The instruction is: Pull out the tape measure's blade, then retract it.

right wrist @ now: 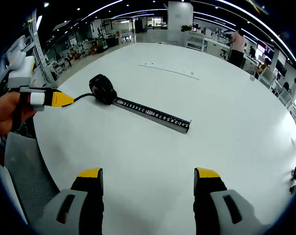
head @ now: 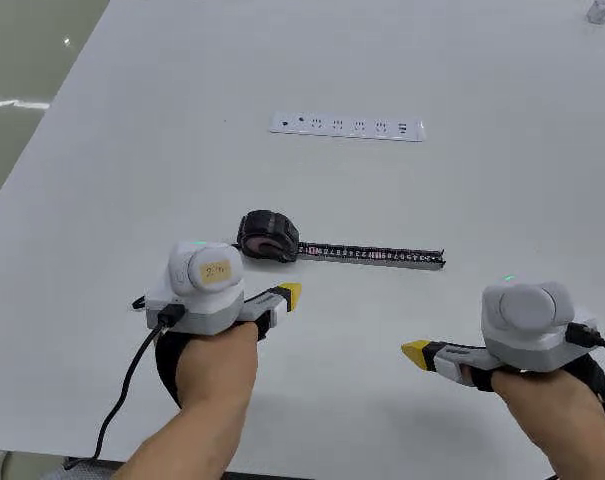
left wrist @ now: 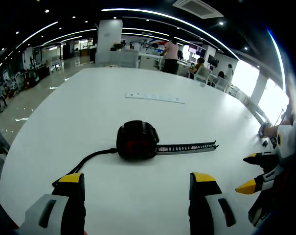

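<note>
A black tape measure (head: pixel 268 236) (left wrist: pixel 137 140) (right wrist: pixel 102 88) lies on the white table (head: pixel 482 200), its blade (head: pixel 372 256) (left wrist: pixel 187 147) (right wrist: pixel 151 113) drawn out to the right and lying flat. A thin black strap (left wrist: pixel 86 160) trails from the case toward the left gripper. My left gripper (head: pixel 287 294) (left wrist: pixel 137 182) hovers open just in front of the case, nothing between its yellow-tipped fingers. My right gripper (head: pixel 416 352) (right wrist: pixel 148 177) is open too, in front of the blade's hooked end (head: pixel 441 260) (right wrist: pixel 186 125) and apart from it.
A white power strip (head: pixel 347 127) (left wrist: pixel 155 98) (right wrist: pixel 170 70) lies farther back on the table. A small grey object (head: pixel 599 12) sits at the far right corner. The table's left edge meets a glossy floor (head: pixel 22 70). People stand at desks in the background (left wrist: pixel 170 54).
</note>
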Demonstrator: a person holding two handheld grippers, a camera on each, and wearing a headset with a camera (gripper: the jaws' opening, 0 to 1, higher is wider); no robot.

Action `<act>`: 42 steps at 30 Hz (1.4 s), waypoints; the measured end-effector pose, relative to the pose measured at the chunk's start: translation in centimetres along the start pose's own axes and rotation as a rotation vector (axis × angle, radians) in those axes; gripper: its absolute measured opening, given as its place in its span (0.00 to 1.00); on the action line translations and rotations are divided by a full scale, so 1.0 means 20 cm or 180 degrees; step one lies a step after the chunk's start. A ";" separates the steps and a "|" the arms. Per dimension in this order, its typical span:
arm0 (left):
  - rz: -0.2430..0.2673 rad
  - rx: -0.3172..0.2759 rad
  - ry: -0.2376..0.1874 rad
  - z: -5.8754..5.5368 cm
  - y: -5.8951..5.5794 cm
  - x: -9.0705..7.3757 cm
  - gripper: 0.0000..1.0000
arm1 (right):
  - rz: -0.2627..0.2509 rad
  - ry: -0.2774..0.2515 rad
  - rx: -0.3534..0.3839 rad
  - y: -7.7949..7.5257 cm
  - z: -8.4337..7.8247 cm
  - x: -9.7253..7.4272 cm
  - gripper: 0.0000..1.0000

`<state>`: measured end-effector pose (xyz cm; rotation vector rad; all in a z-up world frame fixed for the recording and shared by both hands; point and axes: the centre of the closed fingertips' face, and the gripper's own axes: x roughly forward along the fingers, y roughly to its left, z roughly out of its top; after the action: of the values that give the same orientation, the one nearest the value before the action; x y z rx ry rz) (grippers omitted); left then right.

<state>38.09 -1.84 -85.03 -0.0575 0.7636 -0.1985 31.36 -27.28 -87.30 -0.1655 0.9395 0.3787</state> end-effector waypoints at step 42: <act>0.0052 -0.0095 0.0027 0.08 -0.01 0.28 0.81 | 0.0076 0.0192 -0.0400 -0.18 0.06 0.25 0.71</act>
<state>43.10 -3.26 -87.61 -0.0788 0.7753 -0.1720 36.28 -29.00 -90.73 -0.2820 0.9782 0.4572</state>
